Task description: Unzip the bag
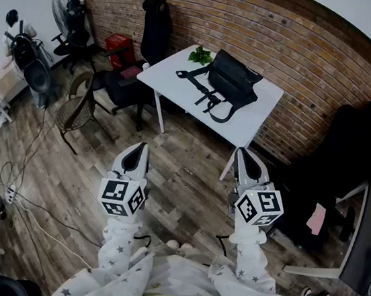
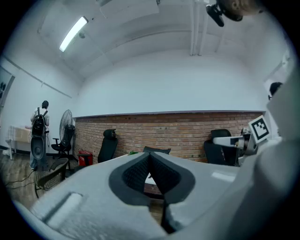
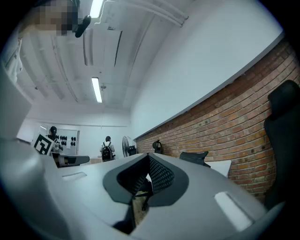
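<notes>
A black bag [image 1: 231,81] with loose straps lies on a white table [image 1: 174,81] against the brick wall, well ahead of me. Its top edge [image 2: 157,150] shows just over the left jaws in the left gripper view, and as a dark shape [image 3: 194,157] in the right gripper view. My left gripper [image 1: 137,155] and right gripper [image 1: 245,161] are held side by side over the wooden floor, well short of the table. Both are shut with nothing between the pads.
Black office chairs [image 1: 155,28] stand left of the table and another [image 1: 354,152] on the right. A wicker chair [image 1: 77,104], a fan [image 1: 60,6], a red box [image 1: 120,46] and floor cables [image 1: 22,204] are at the left. A green plant [image 1: 200,54] sits on the table.
</notes>
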The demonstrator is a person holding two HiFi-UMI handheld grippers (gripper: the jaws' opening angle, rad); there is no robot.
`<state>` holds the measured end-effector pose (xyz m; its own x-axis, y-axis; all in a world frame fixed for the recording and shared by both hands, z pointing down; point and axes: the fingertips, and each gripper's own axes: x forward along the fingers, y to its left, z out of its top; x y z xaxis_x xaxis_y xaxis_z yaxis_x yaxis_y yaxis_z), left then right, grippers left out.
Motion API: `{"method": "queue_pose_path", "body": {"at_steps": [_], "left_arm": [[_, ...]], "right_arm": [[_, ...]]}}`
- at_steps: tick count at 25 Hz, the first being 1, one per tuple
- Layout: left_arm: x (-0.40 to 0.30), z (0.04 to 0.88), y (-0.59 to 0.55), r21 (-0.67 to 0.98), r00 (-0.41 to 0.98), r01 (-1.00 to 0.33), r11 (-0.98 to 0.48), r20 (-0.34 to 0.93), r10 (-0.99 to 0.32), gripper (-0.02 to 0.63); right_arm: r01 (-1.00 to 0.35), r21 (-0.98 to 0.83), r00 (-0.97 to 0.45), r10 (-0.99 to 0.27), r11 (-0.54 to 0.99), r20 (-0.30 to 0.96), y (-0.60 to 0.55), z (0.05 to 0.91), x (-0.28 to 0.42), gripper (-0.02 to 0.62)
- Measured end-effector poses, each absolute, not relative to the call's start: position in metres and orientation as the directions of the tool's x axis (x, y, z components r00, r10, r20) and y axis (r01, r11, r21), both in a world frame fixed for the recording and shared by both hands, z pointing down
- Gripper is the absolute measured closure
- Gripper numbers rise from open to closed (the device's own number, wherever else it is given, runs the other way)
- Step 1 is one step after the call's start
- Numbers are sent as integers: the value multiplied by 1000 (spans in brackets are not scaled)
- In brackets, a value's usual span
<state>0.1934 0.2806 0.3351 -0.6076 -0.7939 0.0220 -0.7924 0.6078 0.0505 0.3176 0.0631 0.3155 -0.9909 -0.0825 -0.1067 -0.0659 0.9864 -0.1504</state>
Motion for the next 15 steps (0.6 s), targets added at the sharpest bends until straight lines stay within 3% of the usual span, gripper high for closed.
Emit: {"method": "queue_pose_path", "body": {"at_steps": [15], "left_arm": [[214, 338, 278, 56, -613, -787, 614, 33, -789, 607]], "right_arm": [[-74, -190, -989, -96, 979, -113, 54, 319, 335, 591]]}}
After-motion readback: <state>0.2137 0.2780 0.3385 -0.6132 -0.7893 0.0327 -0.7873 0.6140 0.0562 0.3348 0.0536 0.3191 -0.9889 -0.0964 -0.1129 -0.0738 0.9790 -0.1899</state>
